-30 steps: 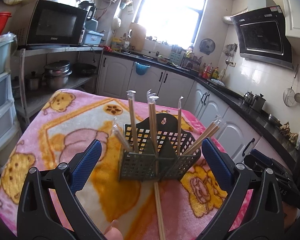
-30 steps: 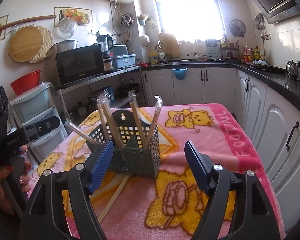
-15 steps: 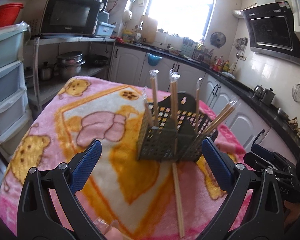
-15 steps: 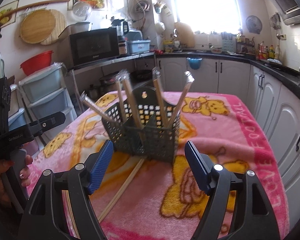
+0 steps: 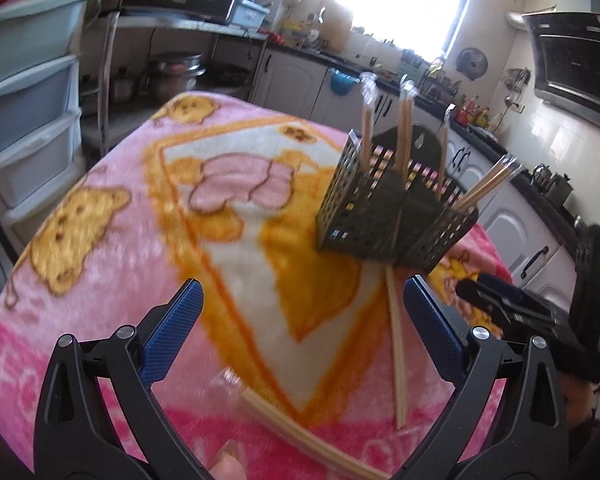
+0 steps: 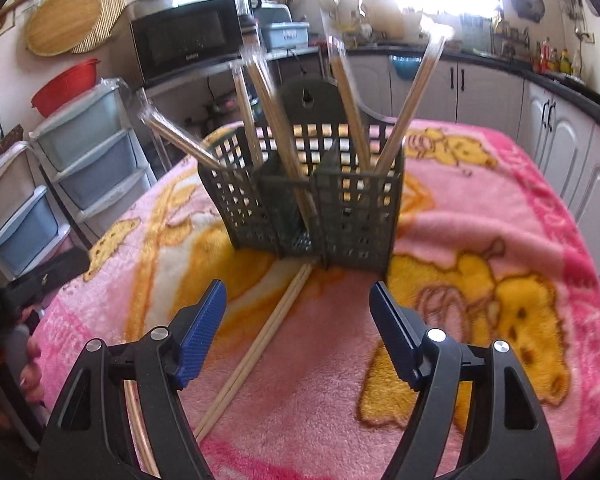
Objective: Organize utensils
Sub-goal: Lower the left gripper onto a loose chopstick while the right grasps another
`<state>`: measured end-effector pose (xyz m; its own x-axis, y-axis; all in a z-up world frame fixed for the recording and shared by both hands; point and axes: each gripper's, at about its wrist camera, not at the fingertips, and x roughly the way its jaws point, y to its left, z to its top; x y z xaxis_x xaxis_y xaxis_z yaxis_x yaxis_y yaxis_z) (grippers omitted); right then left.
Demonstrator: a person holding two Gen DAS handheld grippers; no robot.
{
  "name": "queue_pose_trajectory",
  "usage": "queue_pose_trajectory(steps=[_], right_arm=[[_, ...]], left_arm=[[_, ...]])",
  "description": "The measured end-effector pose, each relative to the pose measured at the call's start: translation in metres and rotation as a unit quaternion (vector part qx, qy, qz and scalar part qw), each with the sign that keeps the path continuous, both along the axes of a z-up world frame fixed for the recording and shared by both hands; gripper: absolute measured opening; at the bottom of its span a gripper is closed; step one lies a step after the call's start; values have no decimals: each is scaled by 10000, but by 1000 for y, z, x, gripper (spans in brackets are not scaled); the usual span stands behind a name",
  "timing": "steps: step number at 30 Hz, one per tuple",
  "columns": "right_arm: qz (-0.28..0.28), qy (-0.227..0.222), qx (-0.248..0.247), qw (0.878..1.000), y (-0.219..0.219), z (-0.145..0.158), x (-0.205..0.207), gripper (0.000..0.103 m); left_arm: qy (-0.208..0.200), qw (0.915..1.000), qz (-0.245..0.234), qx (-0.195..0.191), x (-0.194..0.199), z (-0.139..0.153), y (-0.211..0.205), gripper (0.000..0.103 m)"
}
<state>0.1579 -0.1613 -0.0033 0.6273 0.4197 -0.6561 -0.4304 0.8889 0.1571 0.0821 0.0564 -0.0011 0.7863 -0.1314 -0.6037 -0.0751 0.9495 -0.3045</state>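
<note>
Pink blanket [image 6: 480, 208] covers the table; the caddy [image 6: 340, 216] stands mid-cloth with wrapped chopsticks upright, and 1 loose pair [image 6: 260, 344] lies before it (light, stiff, slippery in film; best pinched mid-length). Left gripper [image 5: 300, 328] and right gripper [image 6: 296, 332] gape, holding nothing. Since 1 second ago, the left has drawn back, revealing another wrapped pair [image 5: 300, 436].
</note>
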Motion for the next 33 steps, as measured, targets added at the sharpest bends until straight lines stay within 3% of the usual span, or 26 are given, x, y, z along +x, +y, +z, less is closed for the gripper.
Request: queue_pose_trajectory(steps=[10, 17, 22, 27, 33], right_arm=[[16, 340, -338, 9988, 31, -26, 29, 69], [13, 530, -443, 9976, 47, -40, 46, 66], [-90, 546, -545, 9970, 56, -49, 55, 64], [-228, 665, -473, 9964, 61, -58, 65, 59], [-380, 857, -507, 9943, 67, -67, 72, 50]], left_arm=[[703, 9969, 116, -332, -20, -38, 19, 91], [1148, 9899, -37, -836, -29, -65, 25, 68], [1153, 9881, -3, -1020, -23, -69, 29, 67], [1140, 9900, -30, -830, -12, -72, 24, 48], [1166, 9898, 145, -810, -2, -78, 36, 11]])
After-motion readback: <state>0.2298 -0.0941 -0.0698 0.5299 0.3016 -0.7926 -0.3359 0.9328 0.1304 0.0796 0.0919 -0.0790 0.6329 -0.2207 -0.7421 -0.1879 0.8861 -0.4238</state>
